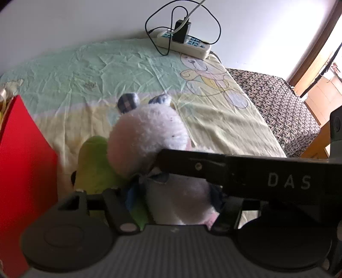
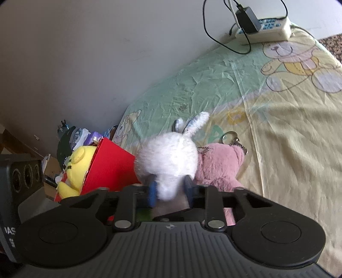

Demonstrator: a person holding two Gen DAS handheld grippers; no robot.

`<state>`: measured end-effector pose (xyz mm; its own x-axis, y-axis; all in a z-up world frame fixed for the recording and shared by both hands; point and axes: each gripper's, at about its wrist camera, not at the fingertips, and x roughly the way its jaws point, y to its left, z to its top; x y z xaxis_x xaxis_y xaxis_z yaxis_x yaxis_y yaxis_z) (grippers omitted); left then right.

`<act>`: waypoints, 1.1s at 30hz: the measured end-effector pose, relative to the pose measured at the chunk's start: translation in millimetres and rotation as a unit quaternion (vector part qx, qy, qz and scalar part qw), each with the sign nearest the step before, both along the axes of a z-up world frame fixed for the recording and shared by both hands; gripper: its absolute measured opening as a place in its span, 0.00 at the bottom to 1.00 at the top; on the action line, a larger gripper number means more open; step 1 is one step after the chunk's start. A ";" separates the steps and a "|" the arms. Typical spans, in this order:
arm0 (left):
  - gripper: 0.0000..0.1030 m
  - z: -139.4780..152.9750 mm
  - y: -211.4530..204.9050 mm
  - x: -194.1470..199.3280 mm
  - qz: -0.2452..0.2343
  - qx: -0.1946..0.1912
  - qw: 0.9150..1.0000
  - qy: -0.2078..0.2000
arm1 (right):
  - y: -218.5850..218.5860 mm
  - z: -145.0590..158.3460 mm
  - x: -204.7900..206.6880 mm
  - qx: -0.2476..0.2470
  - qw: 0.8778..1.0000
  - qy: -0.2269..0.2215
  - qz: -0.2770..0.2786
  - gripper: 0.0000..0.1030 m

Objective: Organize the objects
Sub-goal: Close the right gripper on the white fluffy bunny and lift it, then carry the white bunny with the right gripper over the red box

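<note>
A bed sheet, pale green and yellow with a printed cartoon bear, covers the bed up to a white wall. At the far edge by the wall lies a white power strip with a black adapter plugged in and a black cable looped around it. At the near left stands a red box, open at the top, with a yellow plush toy sitting inside it.

Just beside the box lies a white plush rabbit with blue checked ears. On its right, touching it, is a pink plush toy with a metal key ring and chain. In the left wrist view a green plush toy lies against the rabbit's other side, between it and the red box.

The right gripper has its blue pads pressed on the lower part of the white rabbit, gripping it. The left gripper reaches around the rabbit's body from the other side; its fingers are blurred and partly hidden by the right tool's black arm, so I cannot tell whether it grips.
</note>
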<state>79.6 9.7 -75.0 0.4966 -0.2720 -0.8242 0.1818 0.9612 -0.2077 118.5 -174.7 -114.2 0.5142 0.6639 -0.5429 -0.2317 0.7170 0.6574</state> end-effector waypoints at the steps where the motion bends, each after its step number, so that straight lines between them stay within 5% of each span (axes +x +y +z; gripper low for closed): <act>1: 0.59 0.2 -0.4 0.5 0.001 0.002 1.000 -0.001 | -0.3 2.2 -2.5 0.001 1.000 -0.002 0.003 0.22; 22: 0.55 37.8 -2.7 -71.4 -0.011 0.006 0.999 -0.042 | 10.5 42.8 -75.1 -0.039 0.996 -0.066 0.046 0.19; 33: 0.55 37.2 11.7 -121.2 0.011 0.009 0.999 -0.037 | 34.7 44.0 -105.0 -0.041 0.992 -0.061 0.102 0.19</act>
<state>-41.6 21.4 -37.8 0.5619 -0.2458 -0.7898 0.1753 0.9685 -0.1767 13.4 -140.0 -70.2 0.4394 0.7164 -0.5419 -0.4509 0.6977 0.5567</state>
